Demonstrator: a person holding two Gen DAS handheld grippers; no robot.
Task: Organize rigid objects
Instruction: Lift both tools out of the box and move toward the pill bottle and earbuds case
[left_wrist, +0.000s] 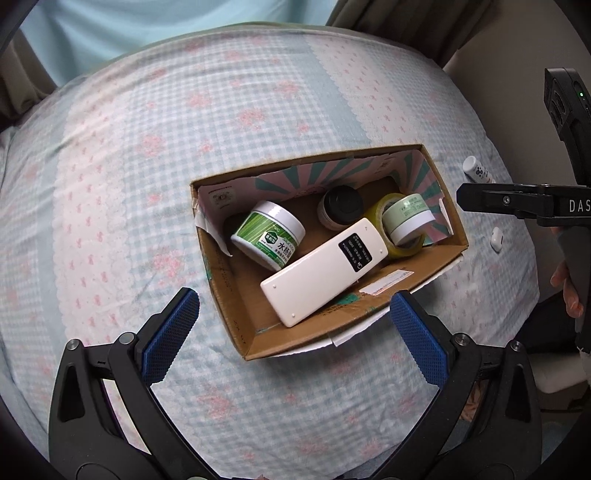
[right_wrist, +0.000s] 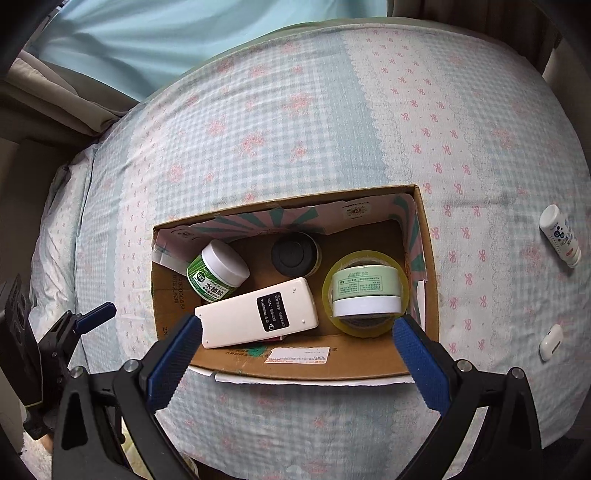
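Right wrist view: both my fingers (right_wrist: 293, 350) released over box (right_wrist: 430, 258); next go right, pinch white bottle (right_wrist: 559, 236) on bed (right_wrist: 295, 110) across its width.

Place: I see a home bedroom.
Evidence: bed (right_wrist: 295, 110) with floral checked sheet; curtains (right_wrist: 184, 37) behind.

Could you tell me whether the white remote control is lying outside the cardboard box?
No, the white remote control lies inside the cardboard box, beside the green-labelled jar.
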